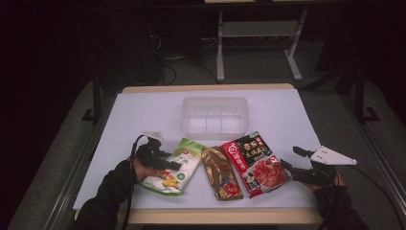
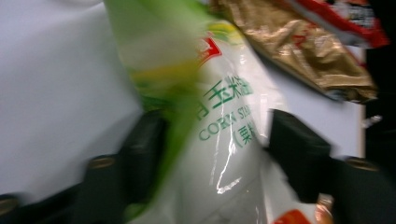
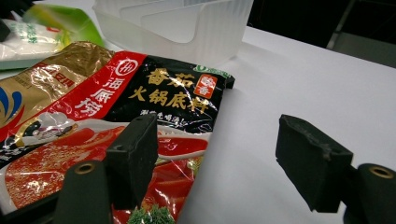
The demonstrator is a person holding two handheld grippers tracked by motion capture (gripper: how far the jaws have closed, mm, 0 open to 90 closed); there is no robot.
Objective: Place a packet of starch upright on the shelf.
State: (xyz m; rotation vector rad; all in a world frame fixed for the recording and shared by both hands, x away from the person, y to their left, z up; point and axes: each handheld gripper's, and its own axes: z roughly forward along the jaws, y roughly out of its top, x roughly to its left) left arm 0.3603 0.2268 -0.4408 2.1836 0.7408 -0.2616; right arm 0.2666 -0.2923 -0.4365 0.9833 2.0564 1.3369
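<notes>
Left tool (image 1: pixel 176 166) sits over the near-left part of the white tabletop (image 1: pixel 287 120), jaws either side of the green-and-white corn starch bag (image 1: pixel 173 166); in the left gripper view that bag (image 2: pixel 219 140) runs up between the two black jaws, but the pic is blurred, so can't tell if the pads press on it yet.

Right tool (image 1: pixel 286 158) is at the near-right, jaws apart and holding nothing. One jaw hangs over the near-right corner of the red-and-black hotpot base pack (image 3: pixel 140 112), the other over bare tabletop.

Btw the two: gold pouch (image 1: pixel 219 171), just right of the corn starch bag, its right edge tucked against the hotpot pack (image 1: pixel 254 162). The three packs form a tight row, so the pouch crowds the bag's right side.

Far centre: clear plastic bin (image 1: pixel 214 116), standing apart from the packs.
</notes>
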